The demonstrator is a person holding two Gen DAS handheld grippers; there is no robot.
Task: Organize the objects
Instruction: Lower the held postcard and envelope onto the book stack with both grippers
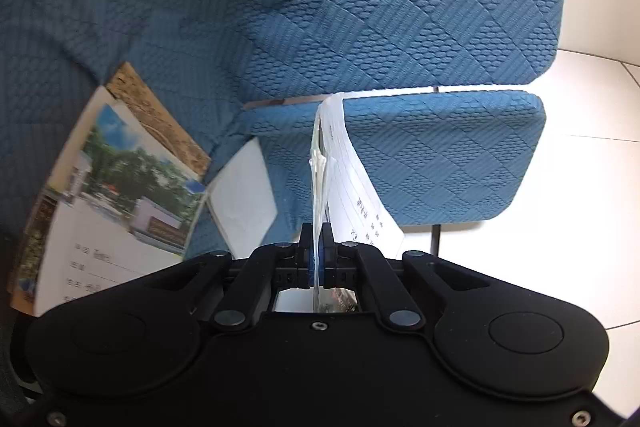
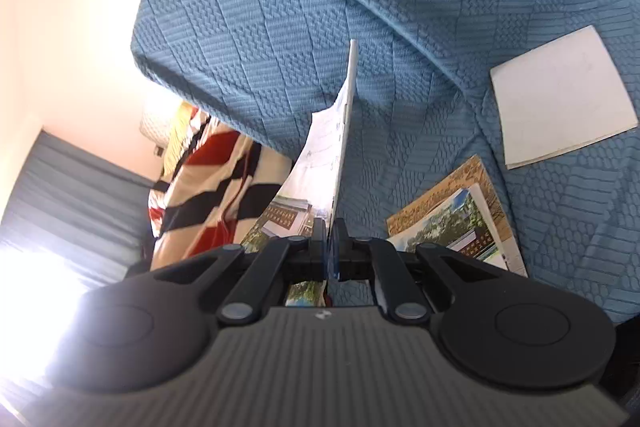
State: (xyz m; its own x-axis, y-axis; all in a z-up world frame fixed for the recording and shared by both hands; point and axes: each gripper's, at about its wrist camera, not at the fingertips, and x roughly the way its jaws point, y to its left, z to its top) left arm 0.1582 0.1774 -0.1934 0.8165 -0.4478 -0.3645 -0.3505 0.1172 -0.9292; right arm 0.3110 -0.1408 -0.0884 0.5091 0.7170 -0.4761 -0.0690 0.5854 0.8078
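I am holding both tools clamped on one thin notebook, left gripper and right gripper, risking loose pages tearing.

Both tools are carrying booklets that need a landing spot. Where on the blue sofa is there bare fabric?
Free: the seat fabric between the held booklet and the white pad, and the padded armrest top. Crowded: the stacked photo-cover booklets with the white pad beside them.
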